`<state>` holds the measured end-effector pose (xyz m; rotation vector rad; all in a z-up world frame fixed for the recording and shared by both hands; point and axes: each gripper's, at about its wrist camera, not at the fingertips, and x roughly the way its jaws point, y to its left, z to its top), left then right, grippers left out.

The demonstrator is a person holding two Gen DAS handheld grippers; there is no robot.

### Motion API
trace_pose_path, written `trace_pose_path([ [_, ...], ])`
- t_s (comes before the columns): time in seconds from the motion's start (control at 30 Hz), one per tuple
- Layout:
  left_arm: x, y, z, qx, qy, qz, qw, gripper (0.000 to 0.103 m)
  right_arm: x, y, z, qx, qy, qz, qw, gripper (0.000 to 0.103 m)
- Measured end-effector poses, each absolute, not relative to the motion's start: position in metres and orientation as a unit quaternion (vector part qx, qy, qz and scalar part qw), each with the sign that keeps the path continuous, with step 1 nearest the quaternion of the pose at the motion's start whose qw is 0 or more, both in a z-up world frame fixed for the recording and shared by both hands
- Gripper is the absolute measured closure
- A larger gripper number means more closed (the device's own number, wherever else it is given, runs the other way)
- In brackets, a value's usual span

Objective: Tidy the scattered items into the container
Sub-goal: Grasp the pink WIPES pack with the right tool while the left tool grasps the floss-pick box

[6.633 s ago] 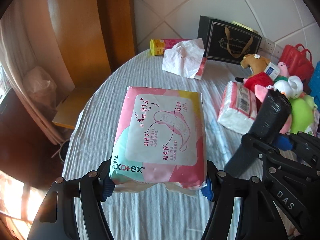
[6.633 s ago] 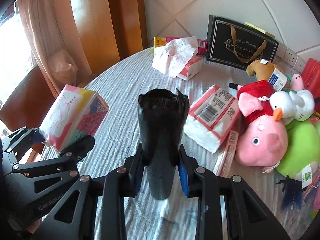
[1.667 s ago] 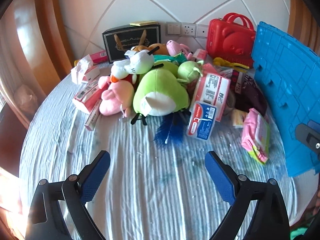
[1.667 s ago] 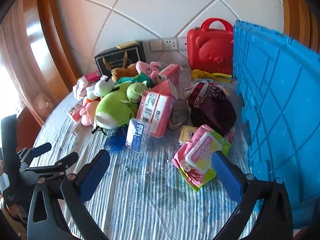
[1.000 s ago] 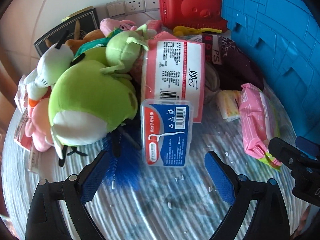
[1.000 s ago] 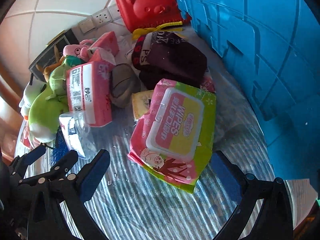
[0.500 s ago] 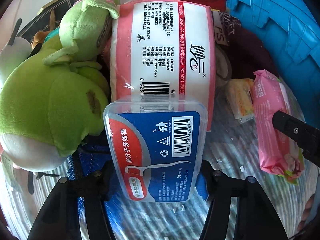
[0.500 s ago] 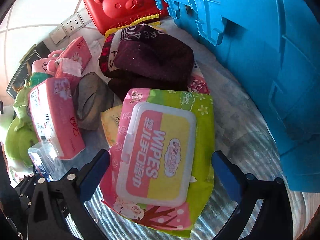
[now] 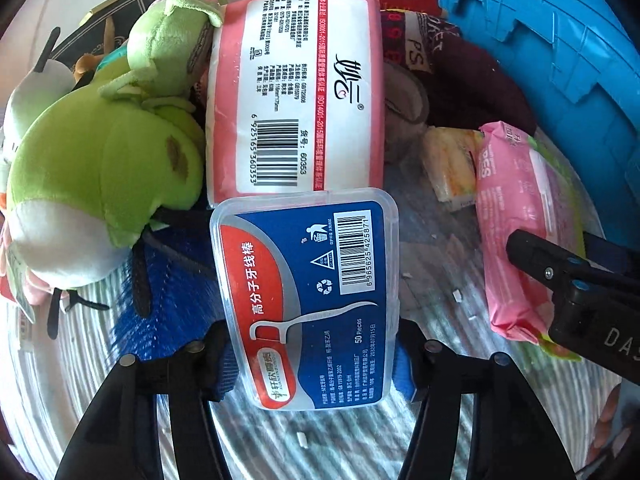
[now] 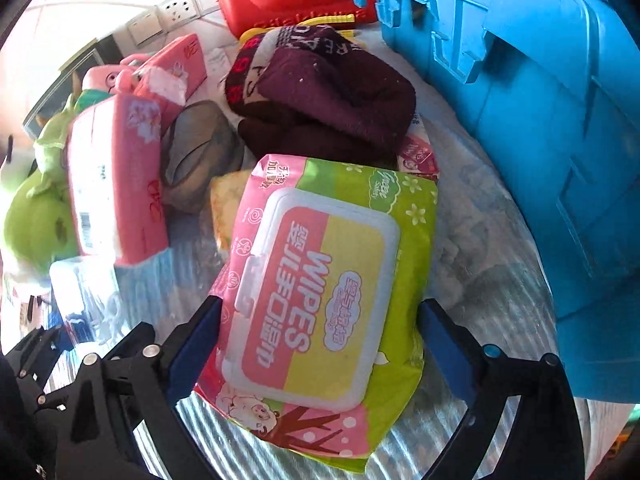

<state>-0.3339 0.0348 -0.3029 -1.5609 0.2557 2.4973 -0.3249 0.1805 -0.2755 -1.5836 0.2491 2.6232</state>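
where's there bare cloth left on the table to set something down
Bare cloth between the wipes pack and the blue crate; another strip between the floss box and wipes. Crowded beyond, around the tissue pack and green plush.

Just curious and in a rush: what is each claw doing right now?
Left claw: closed on the dental floss pick box.
Right claw: open but closing, with the baby wipes pack between its fingers, not yet gripped.

Your floss box [image 9: 308,300] hides both left finger pads, so pad contact cannot be confirmed. The blue container [image 10: 540,128] is cut off at right. The white plush [image 9: 24,96] is cropped at left.
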Motion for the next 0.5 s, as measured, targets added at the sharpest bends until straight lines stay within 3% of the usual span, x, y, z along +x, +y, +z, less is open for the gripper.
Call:
trace_pose_path([
  [0.1, -0.331, 0.037, -0.302, -0.528, 0.083, 0.841, 0.089, 0.044, -0.321, 0.18, -0.275, -0.525, 0.078, 0.847, 0.026, 0.007],
  [0.17, -0.331, 0.038, -0.302, -0.527, 0.084, 0.841, 0.088, 0.044, -0.32, 0.18, -0.275, -0.526, 0.077, 0.846, 0.032, 0.0],
  [0.5, -0.336, 0.046, -0.298, -0.527, 0.085, 0.842, 0.078, 0.044, -0.322, 0.182, -0.283, -0.524, 0.109, 0.843, 0.045, 0.0],
])
